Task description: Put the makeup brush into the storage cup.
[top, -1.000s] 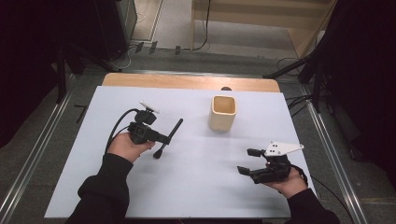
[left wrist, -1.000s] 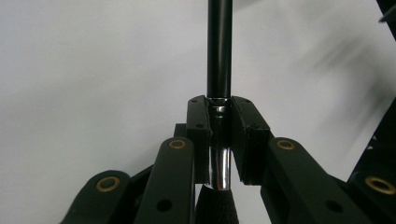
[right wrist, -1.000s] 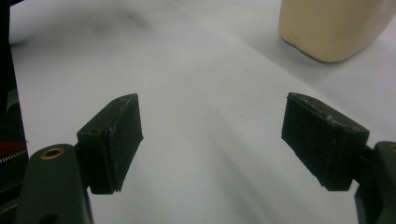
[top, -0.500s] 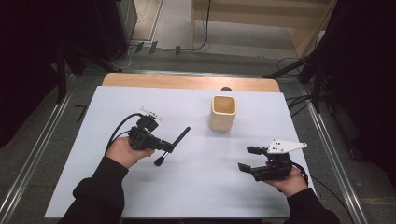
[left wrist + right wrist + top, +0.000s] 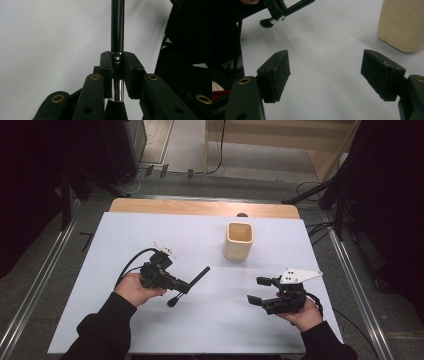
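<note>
Your left gripper (image 5: pixel 186 288) is pinching a black makeup brush (image 5: pixel 192 283) at the silver ferrule, left of tabletop centre. High view: handle angles up and right toward the cup, dark bristle head (image 5: pixel 173 302) sits low, at or just above the white tabletop (image 5: pixel 125 235); contact can't be told from here.

Left gripper view fills in the grip: both fingers (image 5: pixel 106 70) closed on the brush (image 5: pixel 117 27), clamped right where the black handle meets the chrome band (image 5: pixel 119 90). Handle runs straight up out of frame. Bristles barely visible at the bottom edge.

Your right gripper (image 5: pixel 259 291) is near the front right of the tabletop, held in your right hand (image 5: pixel 302 312), fingers spread, nothing between them. Grey three-cornered plate (image 5: pixel 299 275) on top.

Right gripper view confirms: the two pads (image 5: pixel 277 72) well apart with bare tabletop between. It also shows what the high view can't resolve: the brush head (image 5: pixel 265 23) and silver ferrule at top left, beside the left gripper's fingers (image 5: pixel 275 8). The beige cup's (image 5: pixel 403 23) side wall is at top right.

Beige square cup (image 5: pixel 238 240) stands upright right of centre toward the far edge, apart from both grippers. High view shows it open-topped; inside looks empty.
</note>
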A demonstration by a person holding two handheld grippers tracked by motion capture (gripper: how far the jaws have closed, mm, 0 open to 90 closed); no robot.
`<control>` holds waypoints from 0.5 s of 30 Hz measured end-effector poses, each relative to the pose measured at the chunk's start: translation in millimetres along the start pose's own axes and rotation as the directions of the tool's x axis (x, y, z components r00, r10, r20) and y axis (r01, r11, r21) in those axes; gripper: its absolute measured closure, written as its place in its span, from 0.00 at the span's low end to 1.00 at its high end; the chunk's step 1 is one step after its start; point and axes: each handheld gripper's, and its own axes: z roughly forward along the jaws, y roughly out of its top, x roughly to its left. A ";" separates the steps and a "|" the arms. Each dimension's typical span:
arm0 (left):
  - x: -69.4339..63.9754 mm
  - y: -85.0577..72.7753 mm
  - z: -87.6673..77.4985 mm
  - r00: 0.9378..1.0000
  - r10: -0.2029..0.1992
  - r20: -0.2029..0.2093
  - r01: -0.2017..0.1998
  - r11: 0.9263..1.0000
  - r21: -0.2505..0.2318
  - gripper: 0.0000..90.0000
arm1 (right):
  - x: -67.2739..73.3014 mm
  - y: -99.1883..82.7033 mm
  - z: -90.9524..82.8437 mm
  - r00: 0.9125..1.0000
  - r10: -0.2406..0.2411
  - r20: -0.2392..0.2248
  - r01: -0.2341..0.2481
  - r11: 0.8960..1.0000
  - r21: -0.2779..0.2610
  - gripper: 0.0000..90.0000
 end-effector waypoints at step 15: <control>-13.9 -2.3 8.1 0.995 0.021 0.097 -0.017 0.999 -0.039 0.88 | 17.0 12.6 17.1 0.997 0.053 -0.047 -0.055 0.998 -0.026 0.28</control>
